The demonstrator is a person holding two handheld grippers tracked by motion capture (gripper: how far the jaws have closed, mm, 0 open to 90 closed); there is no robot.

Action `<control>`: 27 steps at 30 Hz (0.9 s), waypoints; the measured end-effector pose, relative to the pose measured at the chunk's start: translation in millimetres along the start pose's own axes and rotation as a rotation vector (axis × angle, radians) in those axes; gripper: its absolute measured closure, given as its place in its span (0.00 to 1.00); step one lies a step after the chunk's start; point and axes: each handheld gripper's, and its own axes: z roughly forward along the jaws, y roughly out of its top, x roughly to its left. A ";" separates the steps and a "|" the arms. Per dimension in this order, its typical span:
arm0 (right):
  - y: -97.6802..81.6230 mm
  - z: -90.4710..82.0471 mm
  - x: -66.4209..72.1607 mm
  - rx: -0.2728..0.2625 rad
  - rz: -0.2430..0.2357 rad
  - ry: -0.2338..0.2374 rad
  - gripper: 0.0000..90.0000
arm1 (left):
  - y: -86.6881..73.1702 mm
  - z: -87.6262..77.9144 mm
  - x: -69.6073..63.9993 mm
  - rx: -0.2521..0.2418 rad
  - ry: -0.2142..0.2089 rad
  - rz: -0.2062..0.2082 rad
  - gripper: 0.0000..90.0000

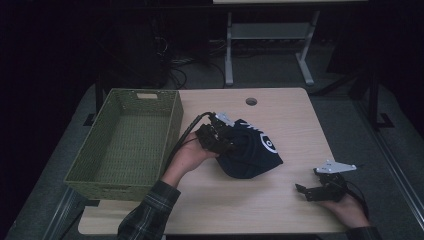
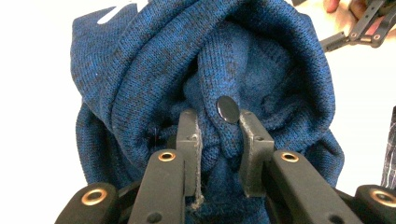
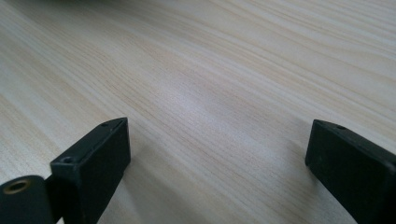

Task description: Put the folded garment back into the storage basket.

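Dim room, dark floor; pale wood table (image 1: 280, 200) occupies centre of the high view, with an empty green woven basket (image 1: 125, 142) at its left edge. Blue knit garment (image 1: 250, 150), bunched, white marking on top, lies mid-table just right of the basket. Left gripper (image 1: 216, 136) sits at the garment's left side; in the left gripper view its jaws are pinched onto a fold of the knit (image 2: 219, 140), just below a small dark button (image 2: 228, 109). Right gripper (image 1: 320, 189), lower right of the high view, rests apart from the garment, jaws spread wide over bare tabletop (image 3: 210, 93). Risk, as judged: the pinch takes only a thin fold, so lifting could let the knit slip free or drag.
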 end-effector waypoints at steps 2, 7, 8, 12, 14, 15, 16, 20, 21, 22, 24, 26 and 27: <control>0.0 0.0 0.0 0.000 0.000 0.000 0.07 | 1.3 -8.4 2.5 -0.006 0.007 -0.003 0.81; 0.0 0.0 0.0 0.000 0.000 0.000 0.07 | 3.6 -32.0 9.9 -0.006 0.045 0.000 0.81; 0.0 0.0 0.0 -0.001 0.000 0.000 0.07 | 3.7 -35.3 10.9 -0.007 0.050 -0.001 0.81; 0.0 0.0 0.0 0.000 0.000 0.000 0.07 | 3.3 -52.1 17.3 -0.015 0.075 -0.010 0.81; 0.0 0.0 0.0 -0.001 0.001 0.000 0.07 | 3.0 -59.3 19.9 -0.019 0.089 -0.017 0.81; 0.0 0.0 0.0 0.000 0.001 0.000 0.07 | 2.7 -64.4 21.7 -0.021 0.099 -0.019 0.81; 0.0 0.0 0.1 0.000 0.001 0.000 0.07 | 2.5 -68.3 22.9 -0.023 0.105 -0.022 0.81; 0.0 0.0 0.0 0.000 0.001 0.000 0.07 | 1.2 -82.4 27.1 -0.027 0.128 -0.032 0.81; 0.0 0.0 0.0 0.000 0.000 0.000 0.07 | 0.1 -89.2 29.4 -0.029 0.137 -0.034 0.81; 0.0 0.0 0.0 0.000 0.001 0.000 0.07 | -0.8 -92.8 30.6 -0.033 0.143 -0.038 0.81; 0.0 0.0 0.1 0.000 0.001 0.000 0.07 | -2.9 -99.6 33.3 -0.039 0.150 -0.048 0.81; 0.0 0.0 0.0 0.000 0.000 0.000 0.07 | -4.3 -103.0 34.7 -0.041 0.153 -0.053 0.81; 0.0 0.0 0.0 0.000 0.000 0.000 0.07 | -7.6 -109.0 37.5 -0.048 0.158 -0.065 0.81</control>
